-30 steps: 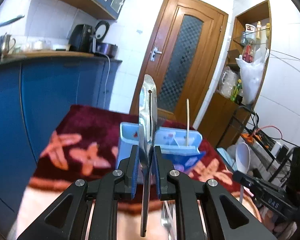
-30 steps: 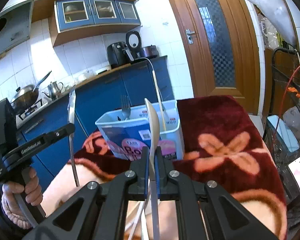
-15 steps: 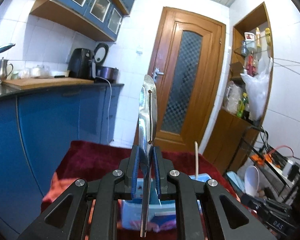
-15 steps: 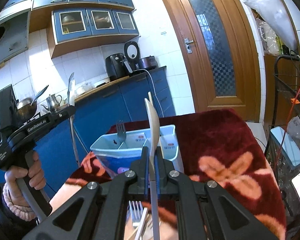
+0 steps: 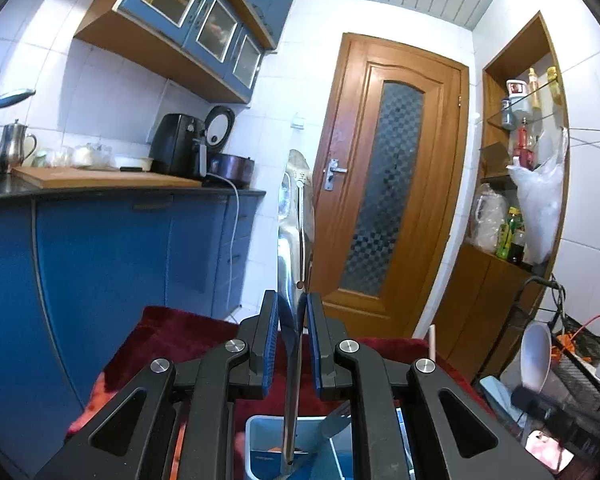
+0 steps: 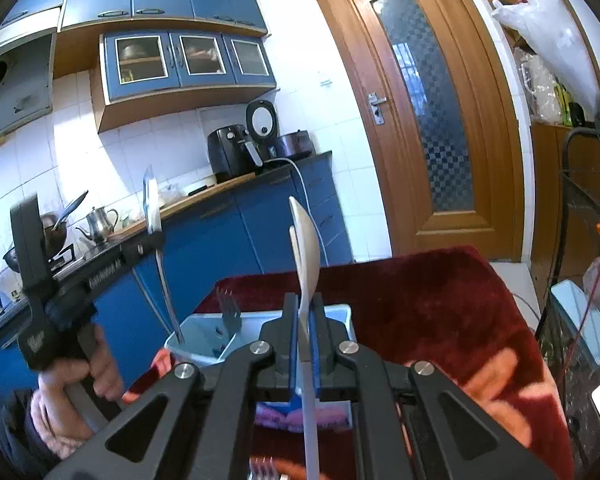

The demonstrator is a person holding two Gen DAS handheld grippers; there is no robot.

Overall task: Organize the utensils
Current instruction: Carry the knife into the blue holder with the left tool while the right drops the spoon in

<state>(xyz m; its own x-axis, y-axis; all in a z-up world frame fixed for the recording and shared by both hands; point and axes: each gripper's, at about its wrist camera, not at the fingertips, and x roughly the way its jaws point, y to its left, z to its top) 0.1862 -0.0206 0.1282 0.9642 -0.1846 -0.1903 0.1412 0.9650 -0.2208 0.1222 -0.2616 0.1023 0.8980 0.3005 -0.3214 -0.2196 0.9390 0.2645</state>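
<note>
Moved: both grippers rose; bin (image 5: pixel 260 440) dropped low in left view.
Left gripper (image 5: pixel 293 344): clamped on steel spatula (image 5: pixel 296 216), upright over bin.
Right gripper (image 6: pixel 304 340): shut on white spoon (image 6: pixel 306 256).
Right view only: fork (image 6: pixel 228 312) in bin, hand (image 6: pixel 84 384).

2 wrist fisheyes, facing door (image 5: pixel 384 184), sharing blue bin (image 6: pixel 204 344)

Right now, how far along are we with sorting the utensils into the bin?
Done: a fork stands in the blue bin. In hand: the left gripper holds a metal spatula over the bin; the right gripper holds a pale spoon. Left: drop both, then the forks below.
</note>
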